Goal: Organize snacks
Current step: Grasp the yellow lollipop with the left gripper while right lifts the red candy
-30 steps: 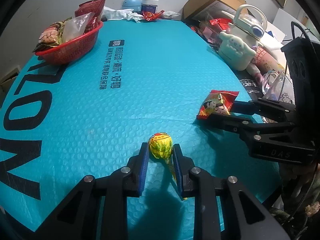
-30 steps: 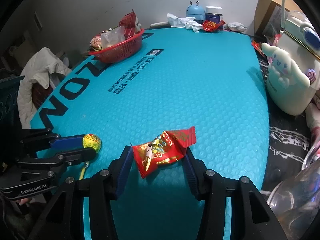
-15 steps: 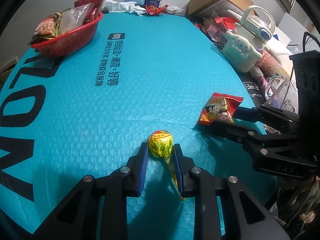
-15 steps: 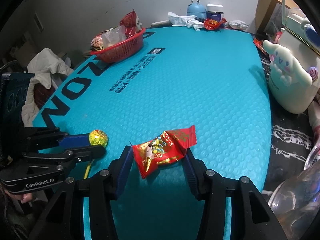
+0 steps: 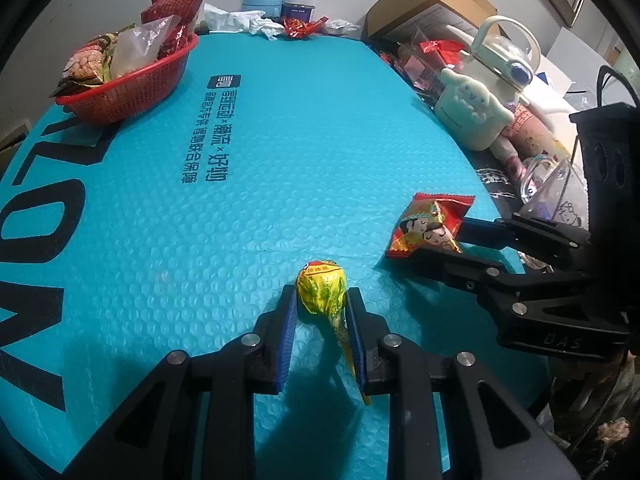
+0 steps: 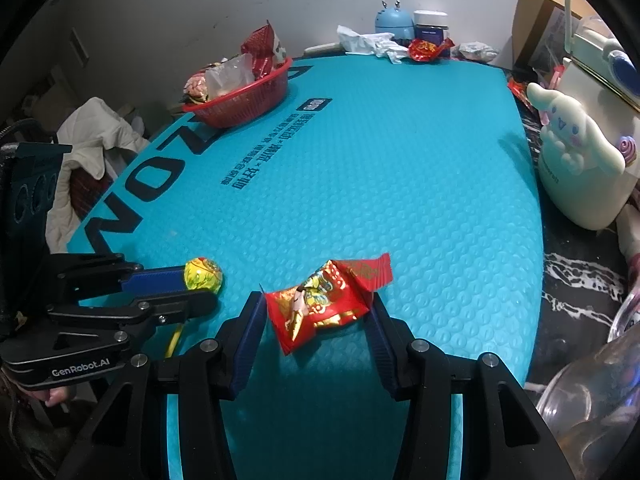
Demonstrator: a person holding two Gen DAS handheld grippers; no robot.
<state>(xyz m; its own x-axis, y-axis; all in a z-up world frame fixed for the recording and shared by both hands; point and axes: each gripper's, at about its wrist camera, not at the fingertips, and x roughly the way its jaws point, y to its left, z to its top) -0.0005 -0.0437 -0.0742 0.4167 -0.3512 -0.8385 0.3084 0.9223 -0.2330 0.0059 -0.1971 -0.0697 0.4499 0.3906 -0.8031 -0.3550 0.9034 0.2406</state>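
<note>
The left gripper (image 5: pixel 321 300) is clamped on a yellow lollipop (image 5: pixel 321 287), its stick trailing back between the fingers. The right gripper (image 6: pixel 318 306) pinches a red candy packet (image 6: pixel 324 300) between its pads, both above the teal bubble mat (image 5: pixel 280 152), well apart from the red basket (image 5: pixel 128 92) at its far end.

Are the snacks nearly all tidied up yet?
Partly. The red basket at the far end of the blue mat already holds several snack packets. In hand: the left gripper is shut on a yellow lollipop, and the right gripper is shut on a red candy. Both are low over the mat and must go to the basket. Another red candy lies at the far edge.
</note>
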